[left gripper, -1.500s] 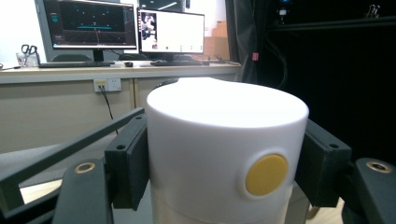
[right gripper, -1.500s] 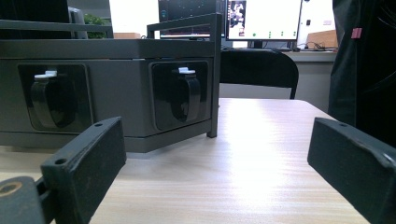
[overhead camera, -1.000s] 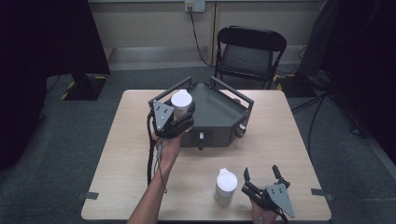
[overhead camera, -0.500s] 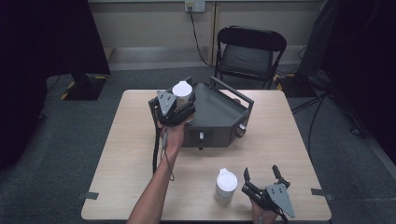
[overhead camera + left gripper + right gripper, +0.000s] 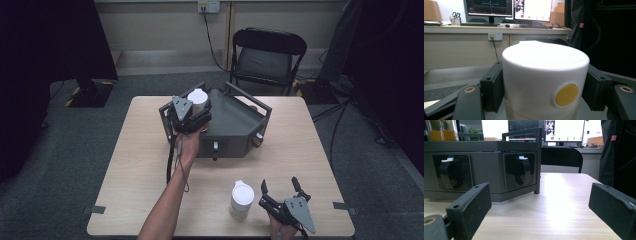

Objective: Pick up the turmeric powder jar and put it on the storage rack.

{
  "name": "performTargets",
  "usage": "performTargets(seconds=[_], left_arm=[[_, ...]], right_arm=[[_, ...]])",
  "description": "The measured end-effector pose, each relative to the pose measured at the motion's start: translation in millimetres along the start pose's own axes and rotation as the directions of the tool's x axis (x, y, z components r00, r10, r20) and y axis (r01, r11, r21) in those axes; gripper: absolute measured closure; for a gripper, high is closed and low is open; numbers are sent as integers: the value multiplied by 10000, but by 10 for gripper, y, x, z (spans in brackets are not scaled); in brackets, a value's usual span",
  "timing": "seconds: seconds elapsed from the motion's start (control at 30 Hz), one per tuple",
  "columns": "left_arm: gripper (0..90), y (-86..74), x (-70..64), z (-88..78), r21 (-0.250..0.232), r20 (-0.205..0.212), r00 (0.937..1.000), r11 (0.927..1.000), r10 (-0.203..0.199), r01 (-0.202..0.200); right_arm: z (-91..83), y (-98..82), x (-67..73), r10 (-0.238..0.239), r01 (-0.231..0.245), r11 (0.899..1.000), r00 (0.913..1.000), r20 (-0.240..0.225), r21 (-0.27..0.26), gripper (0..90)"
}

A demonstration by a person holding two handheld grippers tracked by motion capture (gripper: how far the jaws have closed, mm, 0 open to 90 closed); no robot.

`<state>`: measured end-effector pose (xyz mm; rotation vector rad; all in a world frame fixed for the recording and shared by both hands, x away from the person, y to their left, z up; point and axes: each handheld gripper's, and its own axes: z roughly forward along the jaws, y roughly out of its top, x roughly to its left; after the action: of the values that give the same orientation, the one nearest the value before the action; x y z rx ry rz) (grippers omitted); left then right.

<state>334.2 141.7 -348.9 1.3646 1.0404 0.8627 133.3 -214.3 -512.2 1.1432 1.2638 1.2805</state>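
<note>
Over grey box (image 5: 235, 125), gripped white cup (image 5: 545, 82)

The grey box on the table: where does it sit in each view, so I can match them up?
High view: grey box at table centre, far side.
Left gripper view: cannot make it out behind the held white cup.
Right gripper view: upper left.
Shared landmark: black folding chair.

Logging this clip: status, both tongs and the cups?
Left tongs shut on white cup, held over grey box. Right tongs open, empty, low near table edge. Second cup standing beside them, untouched. Nothing in the way.
</note>
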Motion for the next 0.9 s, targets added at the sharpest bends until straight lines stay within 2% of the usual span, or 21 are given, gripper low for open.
performTargets(seconds=[0.27, 0.73, 0.9], left_arm=[[303, -21, 16, 2, 125, -46, 9998, 9998, -181, 181], [302, -81, -1, -35, -46, 0, 9998, 9998, 217, -217], [297, -46, 9, -34, 112, 27, 10000, 9999, 95, -96]], right_arm=[[0, 1, 0, 3, -3, 10000, 10000, 2, 4, 32], [0, 0, 1, 1, -1, 10000, 10000, 7, -1, 32], [0, 0, 3, 0, 0, 10000, 10000, 18, -2, 32]])
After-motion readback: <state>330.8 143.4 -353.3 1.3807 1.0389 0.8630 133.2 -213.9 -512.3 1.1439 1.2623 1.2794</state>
